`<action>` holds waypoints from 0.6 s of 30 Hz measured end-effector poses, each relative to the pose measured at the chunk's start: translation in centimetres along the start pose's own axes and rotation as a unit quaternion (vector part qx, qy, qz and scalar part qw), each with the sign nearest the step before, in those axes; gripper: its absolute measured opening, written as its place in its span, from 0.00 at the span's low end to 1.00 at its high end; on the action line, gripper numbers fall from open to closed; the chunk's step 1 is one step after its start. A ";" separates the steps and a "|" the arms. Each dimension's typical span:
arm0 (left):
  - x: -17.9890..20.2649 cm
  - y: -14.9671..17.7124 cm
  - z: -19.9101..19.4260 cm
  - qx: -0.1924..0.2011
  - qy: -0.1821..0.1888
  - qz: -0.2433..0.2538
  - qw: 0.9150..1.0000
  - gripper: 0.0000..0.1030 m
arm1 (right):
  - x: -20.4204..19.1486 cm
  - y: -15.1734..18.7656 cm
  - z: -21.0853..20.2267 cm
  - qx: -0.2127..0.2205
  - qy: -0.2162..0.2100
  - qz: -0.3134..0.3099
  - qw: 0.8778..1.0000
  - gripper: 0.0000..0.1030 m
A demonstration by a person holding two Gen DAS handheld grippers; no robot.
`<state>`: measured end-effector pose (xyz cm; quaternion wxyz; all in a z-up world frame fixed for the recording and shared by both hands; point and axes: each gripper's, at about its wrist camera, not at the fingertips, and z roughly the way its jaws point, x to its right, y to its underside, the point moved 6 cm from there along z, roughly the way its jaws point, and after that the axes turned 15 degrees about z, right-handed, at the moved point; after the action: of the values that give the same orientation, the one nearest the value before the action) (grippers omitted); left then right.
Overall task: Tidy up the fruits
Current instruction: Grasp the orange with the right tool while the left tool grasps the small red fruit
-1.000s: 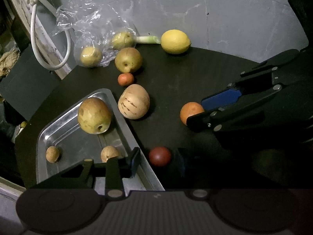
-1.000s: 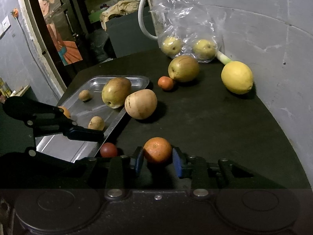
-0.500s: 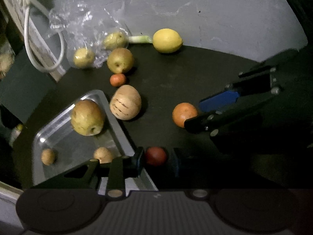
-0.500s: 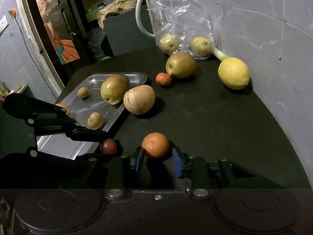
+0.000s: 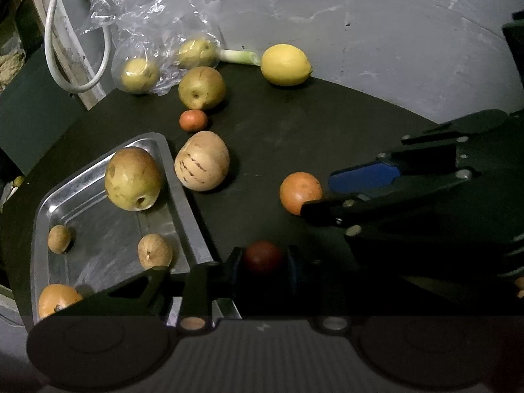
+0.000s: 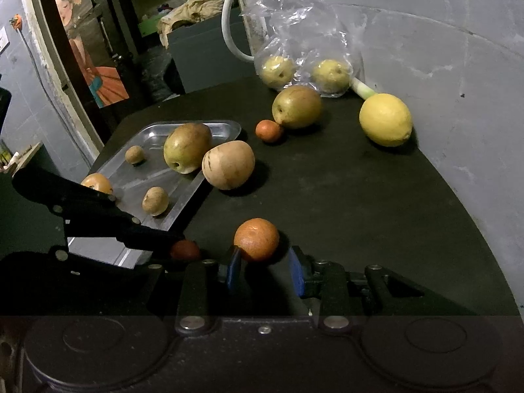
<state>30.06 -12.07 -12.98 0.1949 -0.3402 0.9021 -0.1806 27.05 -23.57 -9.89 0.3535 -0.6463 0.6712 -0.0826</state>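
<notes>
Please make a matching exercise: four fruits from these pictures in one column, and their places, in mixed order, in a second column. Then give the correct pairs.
Fruits
1. lemon
2. orange
3. dark red fruit
4. large pear

Places
A. in the metal tray
B. between the left gripper fingers
C. by the grey wall
D. just ahead of the open right gripper

Pairs: 1-C, 2-D, 3-B, 4-A

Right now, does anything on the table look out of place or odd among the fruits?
Yes. A green stalk, like a leek or spring onion, lies against the wall between the plastic bag and the lemon. It looks like a vegetable, not a fruit. Nothing looks spilled or damaged.
</notes>
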 end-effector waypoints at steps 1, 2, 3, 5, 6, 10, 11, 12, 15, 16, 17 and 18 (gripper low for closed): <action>0.0 0.0 0.0 0.000 0.000 -0.001 1.000 0.26 | -0.1 -0.1 0.1 -0.001 -0.001 0.000 1.000 0.33; 0.1 0.1 -0.1 0.001 -0.001 -0.001 1.000 0.26 | -0.1 -0.1 0.2 -0.002 -0.002 -0.001 1.000 0.34; 0.1 0.0 -0.1 0.001 -0.001 -0.002 1.000 0.26 | -0.2 -0.1 0.3 -0.003 -0.003 -0.002 1.000 0.34; 0.1 0.1 -0.1 0.001 -0.002 -0.006 1.000 0.25 | -0.4 -0.3 0.6 -0.005 -0.005 -0.002 1.000 0.34; 0.1 0.1 -0.1 0.001 -0.002 -0.008 1.000 0.25 | -0.5 -0.3 0.7 -0.006 -0.006 -0.001 1.000 0.34; 0.1 0.3 -0.4 0.002 -0.005 -0.020 1.000 0.25 | -0.6 -0.6 0.8 -0.003 -0.007 -0.002 1.000 0.33; 0.1 0.4 -0.6 0.002 -0.006 -0.023 1.000 0.25 | -0.6 -0.5 0.8 -0.003 -0.007 -0.002 1.000 0.32; 0.1 0.5 -0.8 0.003 -0.007 -0.025 1.000 0.25 | -0.6 -0.5 0.7 -0.002 -0.007 -0.001 1.000 0.32; 0.0 0.9 -1.7 0.010 -0.011 -0.036 0.999 0.25 | -0.5 -0.4 0.4 0.000 -0.003 0.004 1.000 0.32; -0.1 1.0 -2.1 0.013 -0.012 -0.042 0.999 0.25 | -0.6 -0.4 0.3 0.001 -0.003 0.005 1.000 0.32; -0.3 1.2 -2.5 0.015 -0.012 -0.049 0.999 0.25 | -0.7 -0.3 0.1 0.002 -0.004 0.006 1.000 0.32; -0.5 1.3 -2.9 0.017 -0.010 -0.059 0.998 0.25 | -0.9 -0.3 0.0 0.003 -0.004 0.007 1.000 0.32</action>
<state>28.30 -10.25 -11.01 0.1991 -0.3912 0.8751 -0.2037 27.21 -22.80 -9.41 0.3585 -0.6411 0.6738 -0.0799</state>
